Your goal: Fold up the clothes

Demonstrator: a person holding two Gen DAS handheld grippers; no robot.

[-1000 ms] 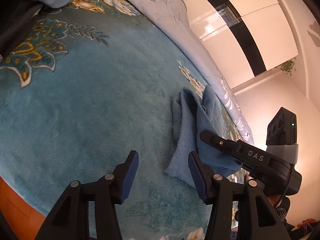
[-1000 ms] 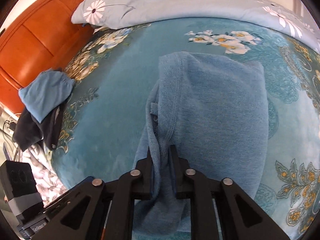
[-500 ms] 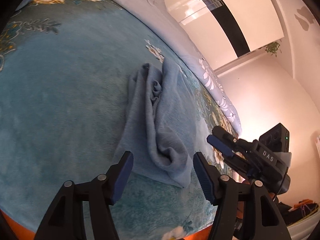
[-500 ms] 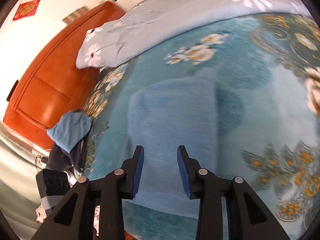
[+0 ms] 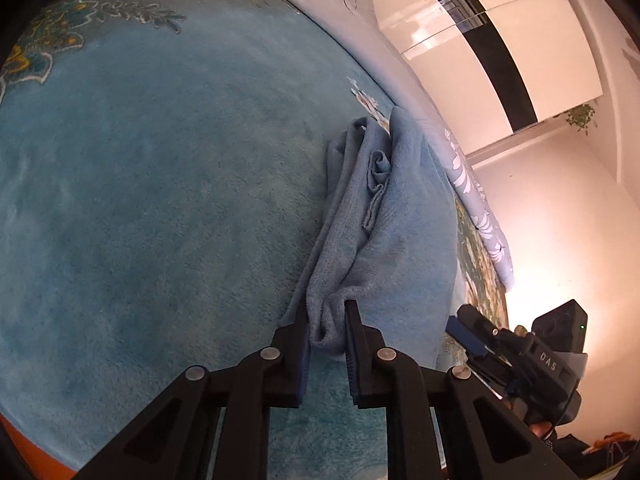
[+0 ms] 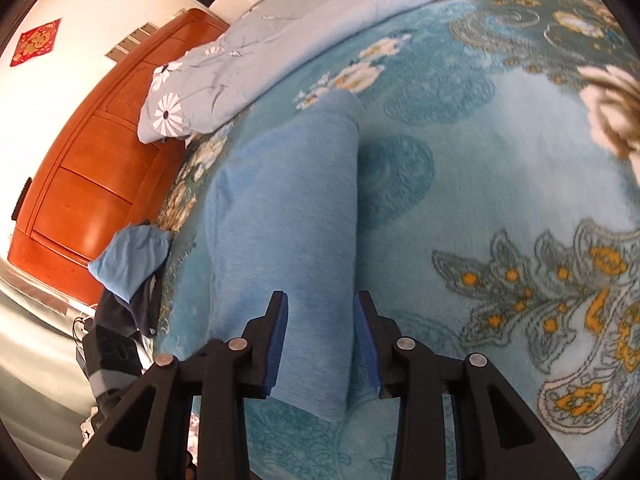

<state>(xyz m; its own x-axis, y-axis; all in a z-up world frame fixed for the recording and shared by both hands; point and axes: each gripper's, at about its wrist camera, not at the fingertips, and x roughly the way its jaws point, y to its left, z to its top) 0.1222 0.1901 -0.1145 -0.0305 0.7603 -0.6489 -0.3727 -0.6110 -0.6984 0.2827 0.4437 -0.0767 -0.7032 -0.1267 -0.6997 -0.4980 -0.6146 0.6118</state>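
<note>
A light blue fleece garment (image 5: 384, 220) lies folded lengthwise on the teal floral blanket (image 5: 140, 184). My left gripper (image 5: 325, 332) is shut on a bunched fold at the garment's near end. The garment (image 6: 288, 208) also shows in the right wrist view as a long smooth strip. My right gripper (image 6: 322, 332) is open, its blue pads on either side of the strip's near right edge, just above the cloth. The right gripper also shows at the right of the left wrist view (image 5: 476, 328).
A grey-blue flowered quilt (image 6: 280, 52) lies along the far side of the bed. An orange wooden headboard (image 6: 96, 184) stands at the left, with a pale blue garment (image 6: 128, 260) and dark clothes (image 6: 136, 304) piled at the bed's corner. White wardrobe doors (image 5: 500, 40) stand beyond the bed.
My right gripper let go of the garment's edge, opened and shifted to the right edge. My left gripper moved over the near end and closed on a fold of it.
</note>
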